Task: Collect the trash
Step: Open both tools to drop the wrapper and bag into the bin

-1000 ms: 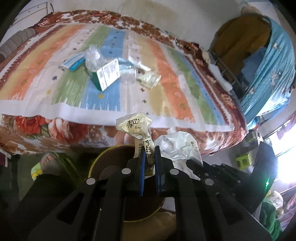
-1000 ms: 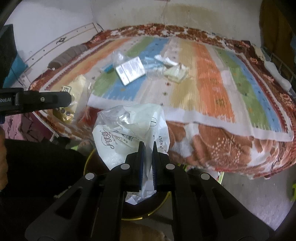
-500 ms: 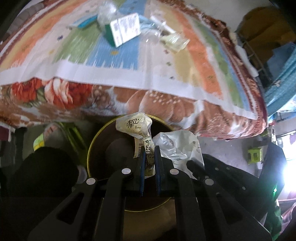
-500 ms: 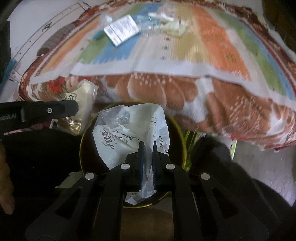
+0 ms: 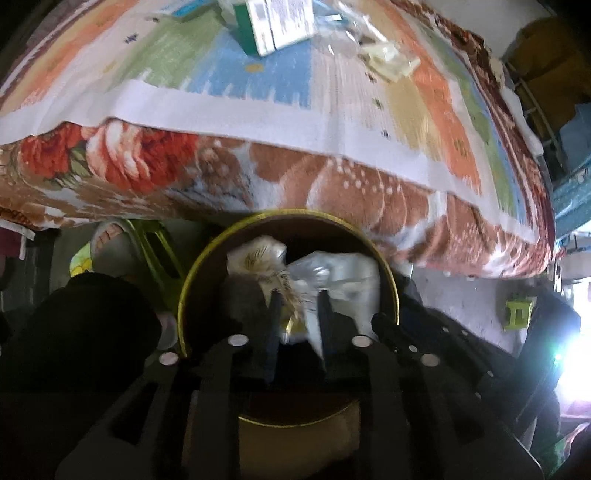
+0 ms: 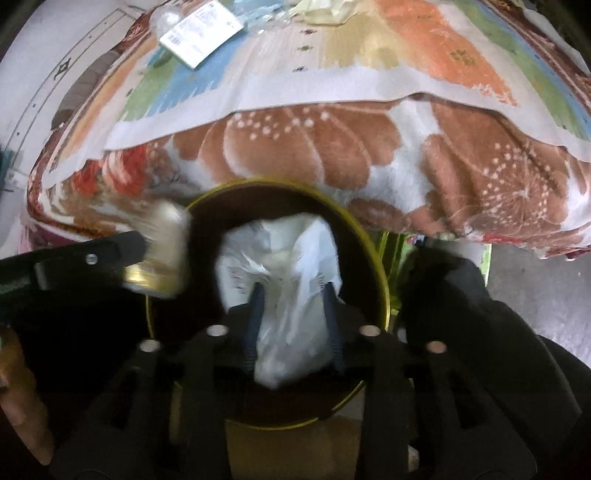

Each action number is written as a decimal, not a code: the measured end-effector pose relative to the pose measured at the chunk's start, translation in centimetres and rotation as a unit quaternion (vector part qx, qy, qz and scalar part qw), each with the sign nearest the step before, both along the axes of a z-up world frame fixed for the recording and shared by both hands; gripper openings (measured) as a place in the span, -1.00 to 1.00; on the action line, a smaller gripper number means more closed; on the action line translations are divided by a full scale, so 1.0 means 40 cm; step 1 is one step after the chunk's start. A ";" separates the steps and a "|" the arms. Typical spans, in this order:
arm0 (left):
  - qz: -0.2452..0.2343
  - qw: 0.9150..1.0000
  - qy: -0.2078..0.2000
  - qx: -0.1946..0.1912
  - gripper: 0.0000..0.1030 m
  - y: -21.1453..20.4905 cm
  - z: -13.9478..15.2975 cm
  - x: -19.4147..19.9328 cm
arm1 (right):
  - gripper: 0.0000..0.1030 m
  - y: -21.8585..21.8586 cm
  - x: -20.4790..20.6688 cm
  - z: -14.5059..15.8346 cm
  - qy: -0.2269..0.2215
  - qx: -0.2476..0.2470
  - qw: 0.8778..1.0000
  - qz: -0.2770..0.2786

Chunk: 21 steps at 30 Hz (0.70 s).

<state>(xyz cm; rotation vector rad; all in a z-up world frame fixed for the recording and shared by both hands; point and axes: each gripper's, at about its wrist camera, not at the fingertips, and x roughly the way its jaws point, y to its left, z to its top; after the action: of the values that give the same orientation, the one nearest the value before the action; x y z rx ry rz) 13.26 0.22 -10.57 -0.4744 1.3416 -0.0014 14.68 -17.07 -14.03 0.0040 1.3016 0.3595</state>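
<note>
While poised over the bin (image 5: 384,269), 2 grippers — left gripper (image 5: 297,314), right gripper (image 6: 293,314) — spread apart, releasing yellow wrapper (image 5: 258,258) and white bag (image 6: 284,266) inside. Next: back to far box (image 5: 277,22).

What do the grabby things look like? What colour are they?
Both are black. The left gripper and the right gripper each have two long flat fingers with dark blue pads on the inside, and chunky angular black arms behind them dotted with round silver screws. No cables show. A bare fingertip peeks in beside them.
</note>
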 end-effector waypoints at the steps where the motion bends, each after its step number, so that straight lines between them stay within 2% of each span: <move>1: 0.008 1.000 -0.004 -0.005 -0.25 0.010 0.005 0.002 | -0.30 -0.003 0.001 0.002 0.000 0.003 1.000 -0.003; 3: 0.015 1.000 -0.009 0.000 -0.16 0.021 0.011 0.004 | -0.21 -0.006 0.001 0.009 -0.002 0.008 1.000 -0.005; 14: 0.029 0.996 -0.066 0.045 0.04 0.056 0.096 0.038 | -0.03 0.016 -0.001 0.078 -0.044 0.024 0.999 0.018; 19: 0.032 0.991 -0.107 0.080 0.25 0.079 0.161 0.058 | 0.22 0.024 0.010 0.134 -0.082 0.026 0.996 0.031; 21: 0.036 0.987 -0.123 0.093 0.31 0.099 0.191 0.069 | 0.25 0.025 0.021 0.155 -0.095 0.024 0.995 0.033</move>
<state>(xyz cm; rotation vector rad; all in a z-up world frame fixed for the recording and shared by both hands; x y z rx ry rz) 16.02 4.19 -2.95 -0.3508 1.0708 0.1207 15.53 -16.09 -7.85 -0.0323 1.1074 0.4361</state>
